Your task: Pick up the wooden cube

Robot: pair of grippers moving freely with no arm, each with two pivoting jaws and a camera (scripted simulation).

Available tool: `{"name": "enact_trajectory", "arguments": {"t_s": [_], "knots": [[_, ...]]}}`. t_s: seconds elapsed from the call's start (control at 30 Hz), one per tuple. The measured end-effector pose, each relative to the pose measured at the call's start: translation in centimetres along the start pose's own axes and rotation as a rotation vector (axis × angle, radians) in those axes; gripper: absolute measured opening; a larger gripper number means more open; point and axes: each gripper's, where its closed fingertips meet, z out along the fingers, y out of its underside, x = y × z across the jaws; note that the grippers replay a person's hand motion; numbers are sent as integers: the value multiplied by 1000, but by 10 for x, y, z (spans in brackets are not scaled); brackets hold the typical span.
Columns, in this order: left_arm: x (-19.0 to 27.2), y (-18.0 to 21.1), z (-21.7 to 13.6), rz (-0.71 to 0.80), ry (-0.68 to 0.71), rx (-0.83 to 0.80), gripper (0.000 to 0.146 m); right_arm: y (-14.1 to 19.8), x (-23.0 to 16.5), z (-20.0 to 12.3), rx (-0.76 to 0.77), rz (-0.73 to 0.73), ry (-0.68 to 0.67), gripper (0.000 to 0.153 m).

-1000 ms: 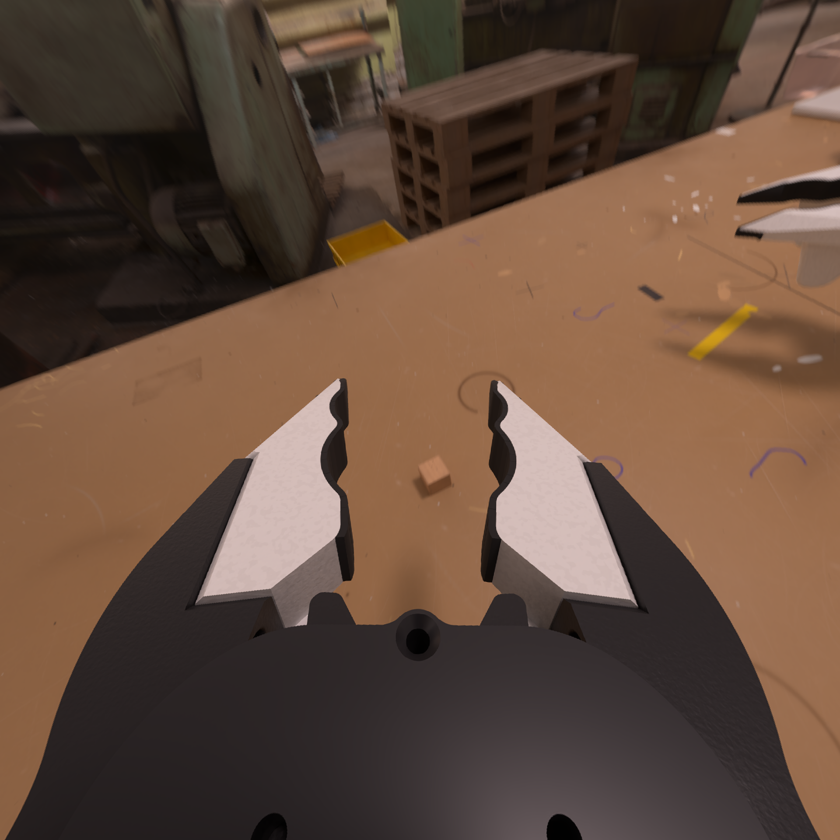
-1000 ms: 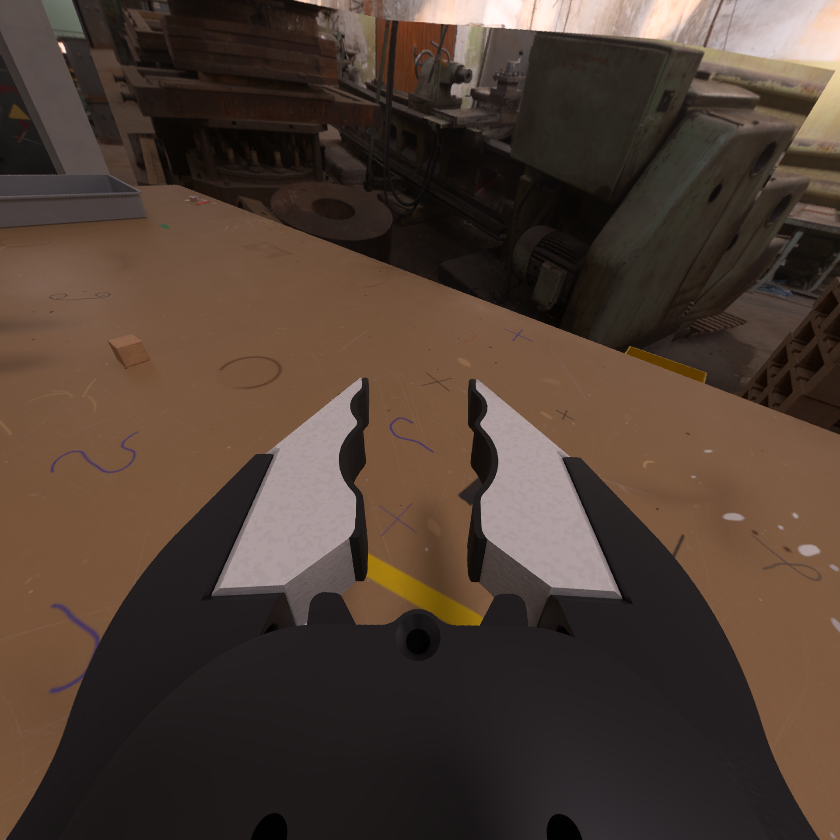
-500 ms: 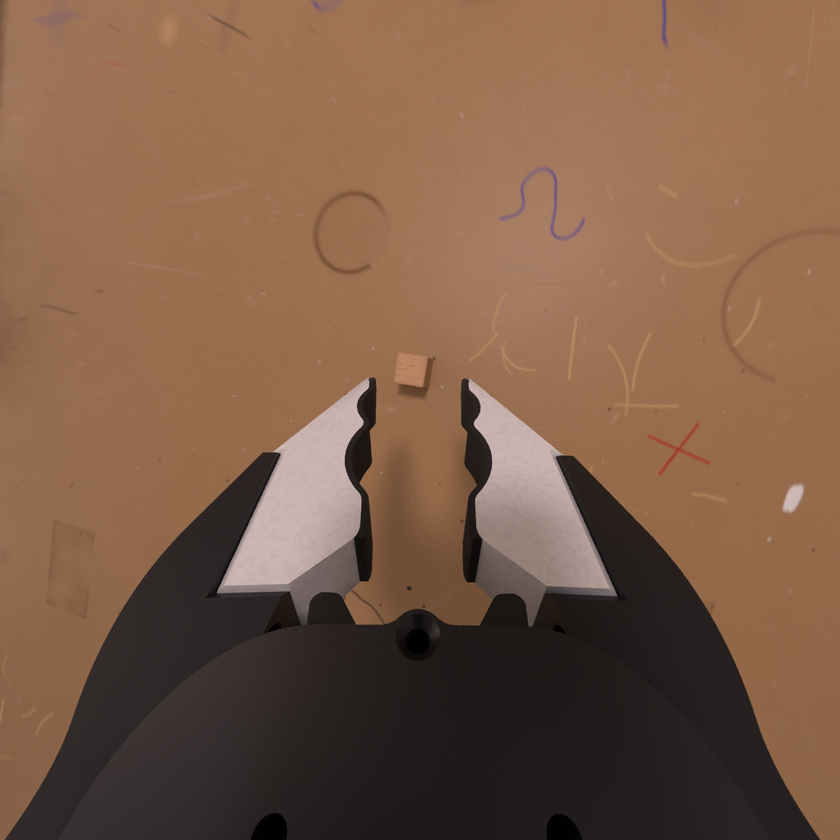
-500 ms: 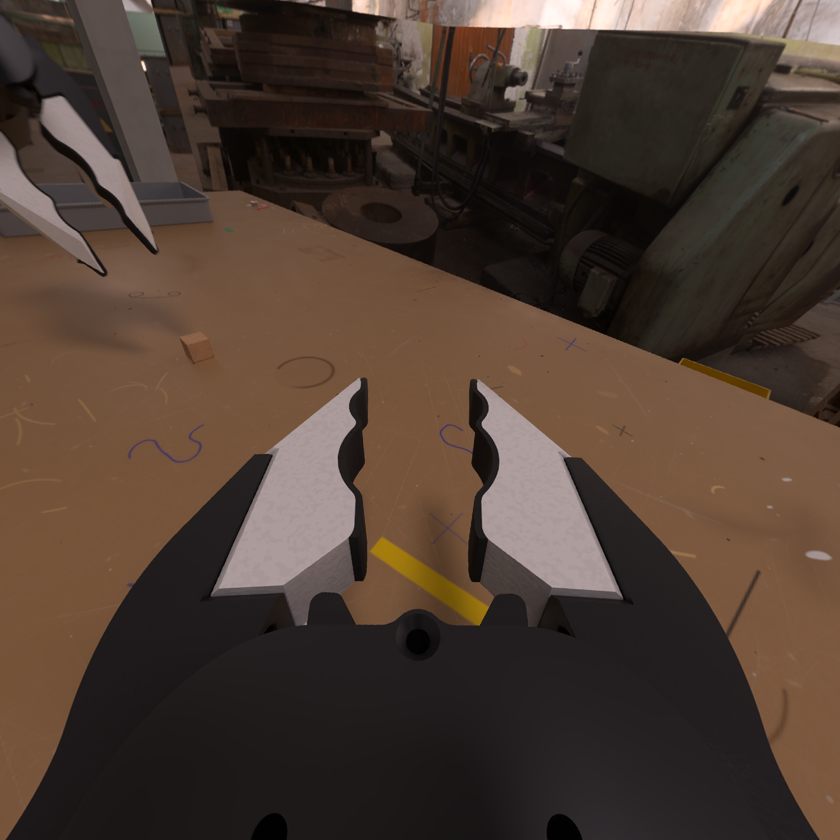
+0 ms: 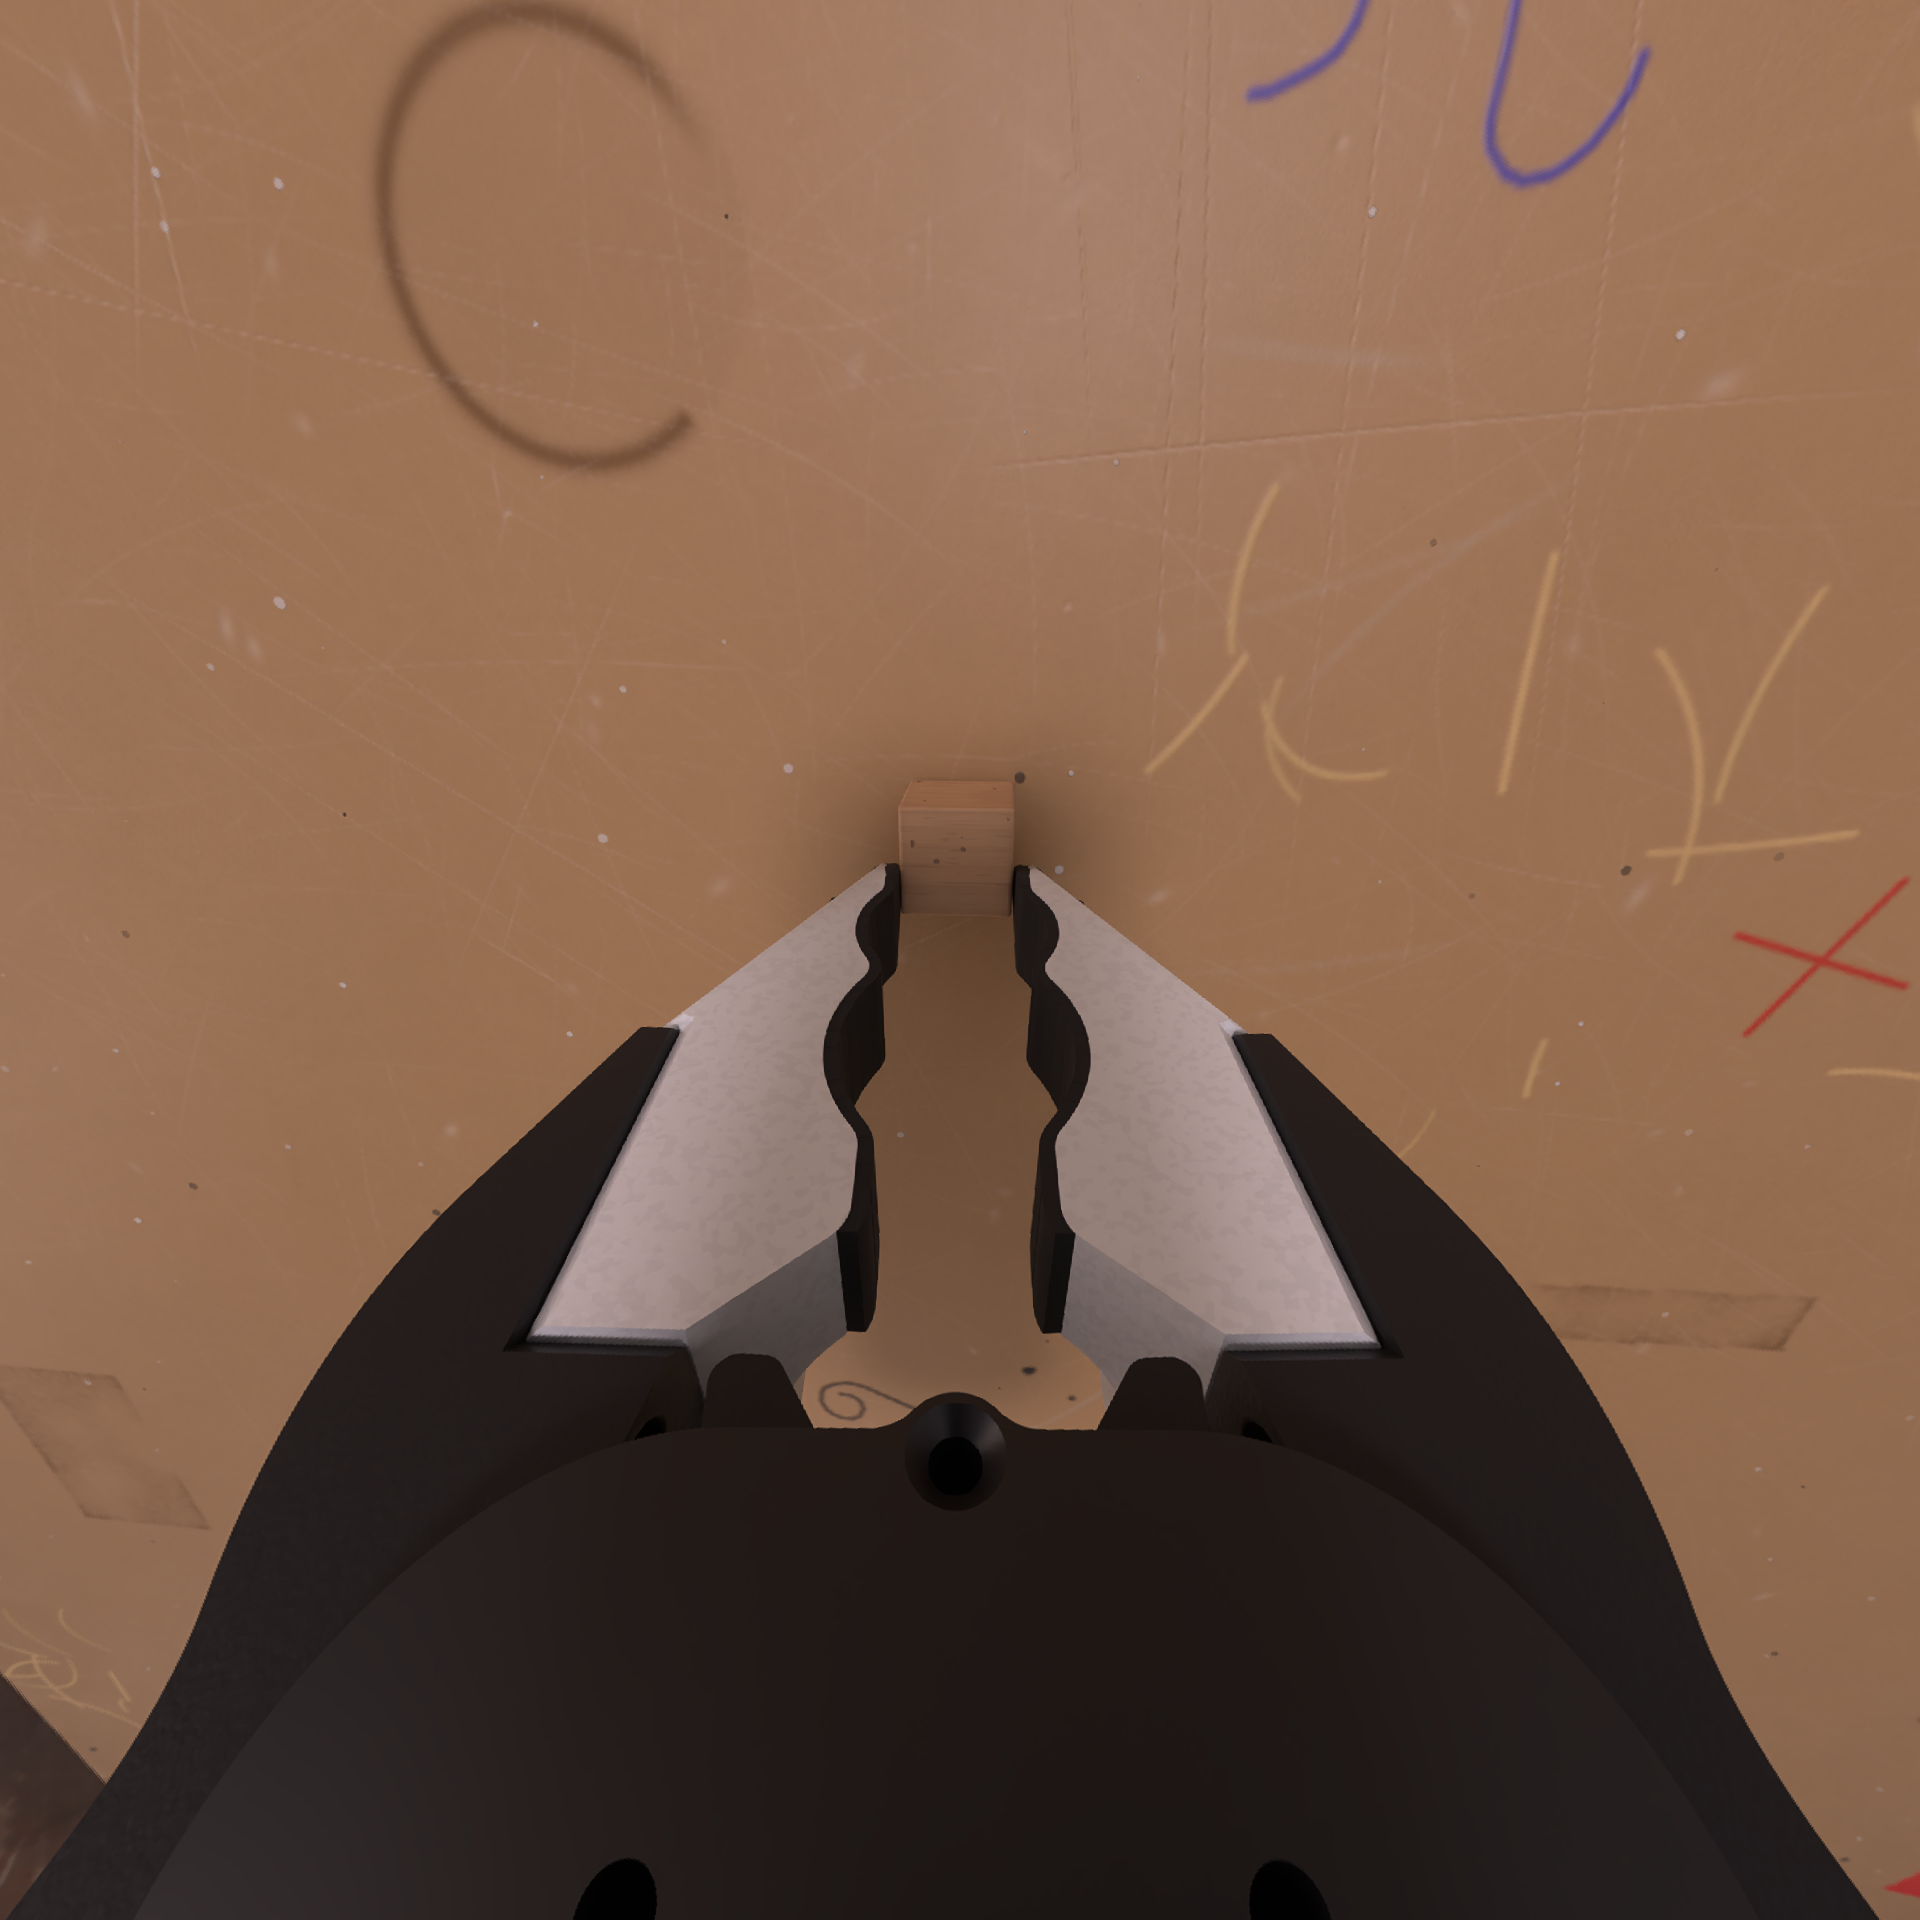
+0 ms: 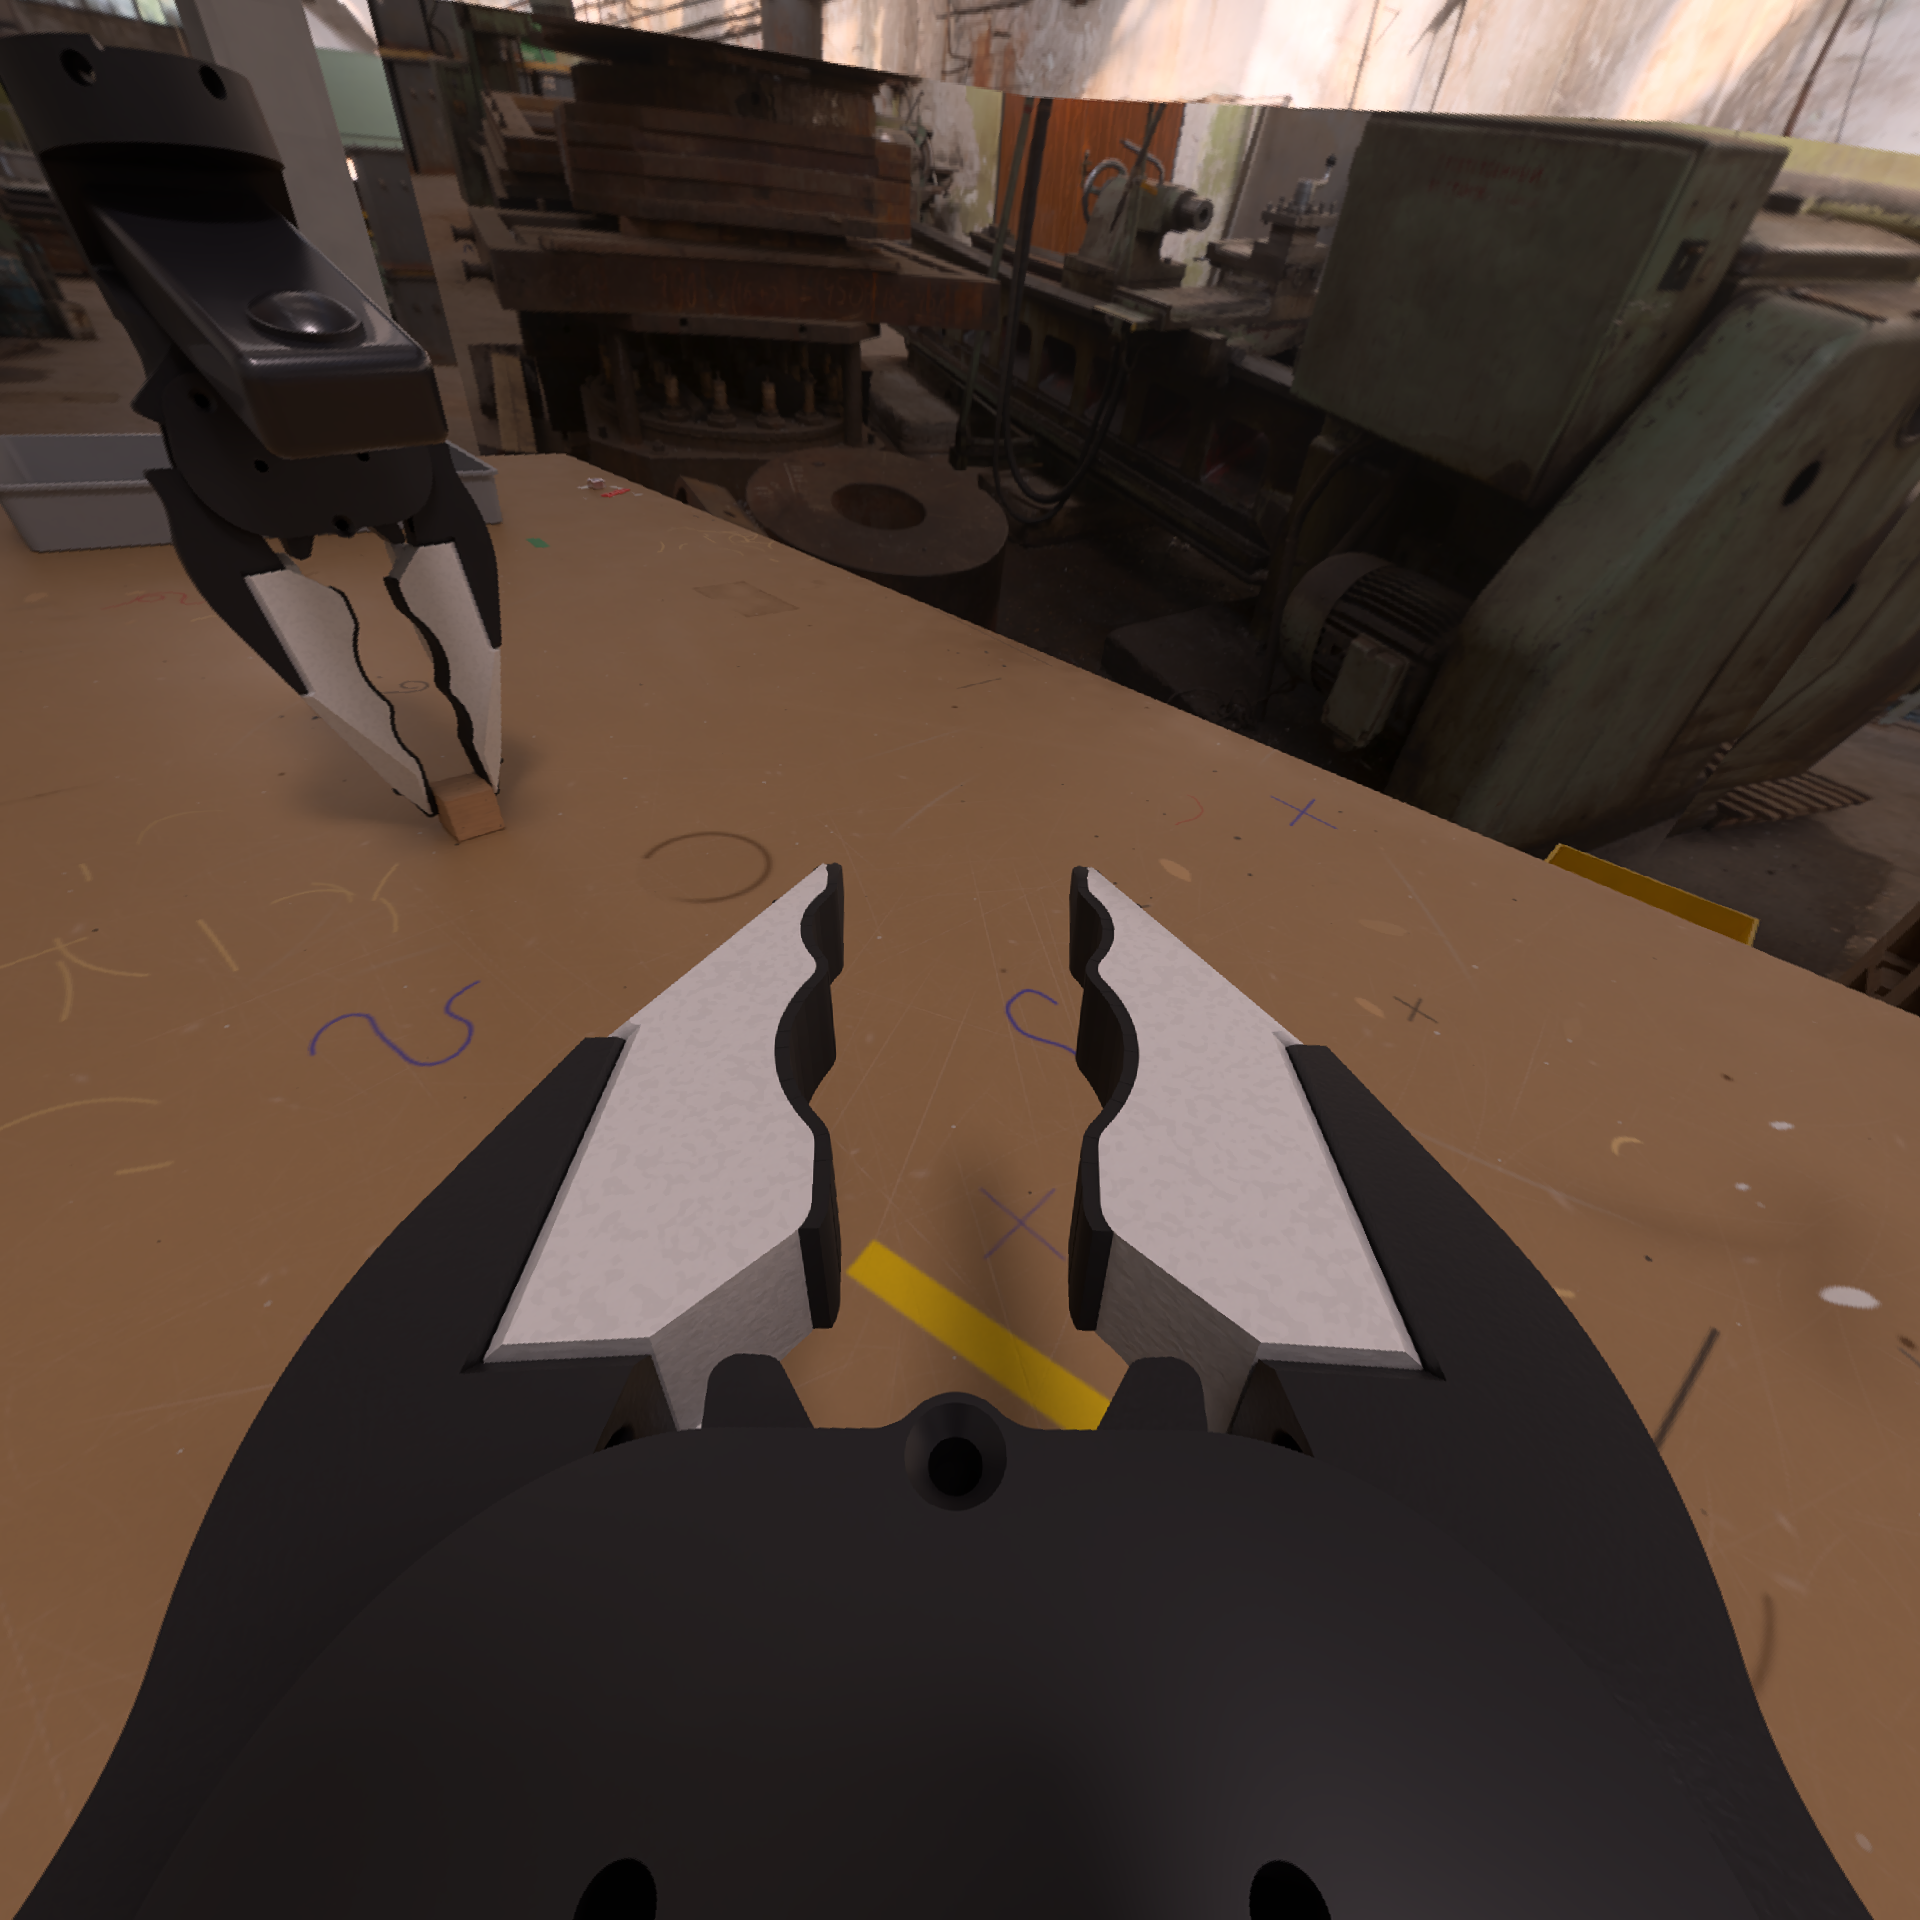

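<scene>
Left wrist view: the left gripper (image 5: 956,883), black-bodied with two white fingers edged in black wavy pads, points steeply down at the scuffed brown fibreboard bench (image 5: 727,623). The small pale wooden cube (image 5: 956,847) rests on the bench surface with its near part between the two fingertips (image 5: 885,896). Both tips sit flush against the cube's side faces with no visible gap, so the jaws read as clenched on the cube; the cube is not lifted. No bench edge shows in this view. Marks nearby: a dark open ring (image 5: 520,239) drawn on the board beyond the cube to its left, a blue scribble (image 5: 1538,125) beyond to its right, a red cross (image 5: 1818,961) to the right. Right wrist view: the right gripper (image 6: 956,883), same build, hovers above the bench with its jaws parted and nothing between them. A yellow tape strip (image 6: 966,1330) lies on the board under its fingers. From here the left gripper (image 6: 457,790) appears well apart, toward the bench's far left corner, tips down at the cube (image 6: 470,808). A grey shallow tray (image 6: 73,499) sits behind it at the far left edge. Old green machinery (image 6: 1558,436) stands beyond the far edge.
</scene>
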Motion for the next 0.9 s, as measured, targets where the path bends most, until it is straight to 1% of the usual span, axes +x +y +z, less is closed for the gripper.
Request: {"name": "enact_trajectory", "arguments": {"t_s": [0.07,0.13,0.27,0.4,0.5,0.6,0.67,0.73,0.77,0.83,0.9], "knots": [[-1,1,-2,-3,-11,23,21,1,-2,-1,-6,2,-12,44],[-4,-1,-9,-27,-47,97,21,1,-5,0,-7,11,-27,44],[-5,-4,-32,-86,-139,261,21,1,-14,0,-18,24,-66,44],[-8,1,-53,-135,-266,357,21,2,-25,0,-33,17,-120,44],[-8,7,-79,-164,-387,431,21,2,-38,1,-43,39,-190,44],[-5,1,-118,-173,-509,566,21,0,-52,0,-40,80,-295,44],[3,-20,-150,-141,-595,720,21,-4,-67,-3,-40,148,-432,43],[20,-55,-175,-64,-627,885,21,-13,-80,-9,-25,234,-547,43],[29,-76,-183,-20,-633,948,21,-18,-85,-12,-14,274,-601,43],[46,-120,-185,71,-637,1020,21,-29,-93,-21,21,345,-698,43],[56,-160,-179,148,-645,1054,21,-35,-92,-26,44,382,-736,43]]}}
